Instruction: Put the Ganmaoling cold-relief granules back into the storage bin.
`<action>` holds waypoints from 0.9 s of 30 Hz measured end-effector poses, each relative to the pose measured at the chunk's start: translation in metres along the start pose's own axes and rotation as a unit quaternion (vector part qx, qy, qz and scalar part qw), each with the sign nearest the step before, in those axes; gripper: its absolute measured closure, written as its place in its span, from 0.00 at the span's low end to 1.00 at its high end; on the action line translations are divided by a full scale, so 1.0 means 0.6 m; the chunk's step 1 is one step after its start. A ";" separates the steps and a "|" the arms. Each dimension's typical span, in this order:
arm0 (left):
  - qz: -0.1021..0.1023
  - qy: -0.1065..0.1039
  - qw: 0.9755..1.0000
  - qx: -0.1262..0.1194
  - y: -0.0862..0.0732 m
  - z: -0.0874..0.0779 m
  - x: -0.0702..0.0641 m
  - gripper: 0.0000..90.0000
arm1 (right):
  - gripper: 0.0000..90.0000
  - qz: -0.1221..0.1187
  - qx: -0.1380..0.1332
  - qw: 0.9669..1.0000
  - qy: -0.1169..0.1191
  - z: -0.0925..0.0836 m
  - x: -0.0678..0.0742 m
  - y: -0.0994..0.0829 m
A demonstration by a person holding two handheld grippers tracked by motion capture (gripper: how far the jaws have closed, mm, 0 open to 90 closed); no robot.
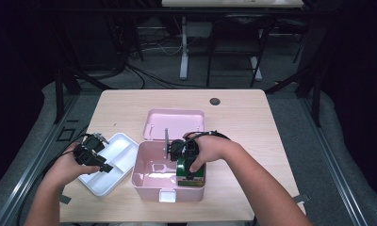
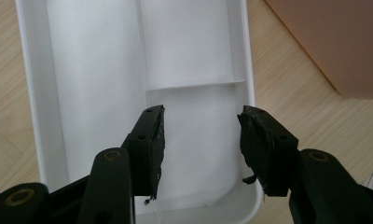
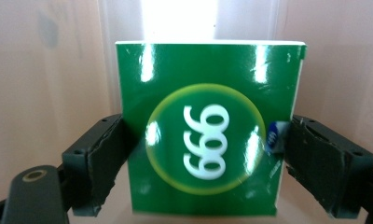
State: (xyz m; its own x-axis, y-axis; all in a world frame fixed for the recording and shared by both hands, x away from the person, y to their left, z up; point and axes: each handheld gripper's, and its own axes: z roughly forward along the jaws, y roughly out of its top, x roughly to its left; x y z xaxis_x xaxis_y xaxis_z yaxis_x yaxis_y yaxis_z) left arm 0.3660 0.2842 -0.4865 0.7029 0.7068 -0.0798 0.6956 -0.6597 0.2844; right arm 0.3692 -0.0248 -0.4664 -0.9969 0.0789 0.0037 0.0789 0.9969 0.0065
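Right hand-held gripper (image 3: 203,163) pinching green box (image 3: 205,126) inside pink case (image 1: 146,181) near tabletop's front edge | left hand-held gripper (image 2: 201,149) spread, hovering over white tray (image 2: 96,93) | placing underway, releasing left.

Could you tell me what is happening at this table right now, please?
A person works with tongs in each hand. The right tongs grip a green box marked 999, held inside the open pink case at its right side. The left tongs are open and hold nothing, poised over the white tray that sits on the table just left of the case. The case's lid is hinged back behind it.
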 end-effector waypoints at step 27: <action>-0.006 0.004 1.000 -0.002 -0.007 -0.003 0.002 0.56 | 0.23 0.025 -0.020 0.999 -0.019 -0.079 0.014 -0.038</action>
State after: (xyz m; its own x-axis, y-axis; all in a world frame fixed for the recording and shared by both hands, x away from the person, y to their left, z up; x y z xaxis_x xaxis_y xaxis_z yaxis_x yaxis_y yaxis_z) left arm 0.3634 0.2882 -0.4863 0.6939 0.7160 -0.0762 0.7029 -0.6507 0.2872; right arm 0.3593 -0.0471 -0.4190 -0.9910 0.1297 -0.0327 0.1281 0.9907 0.0466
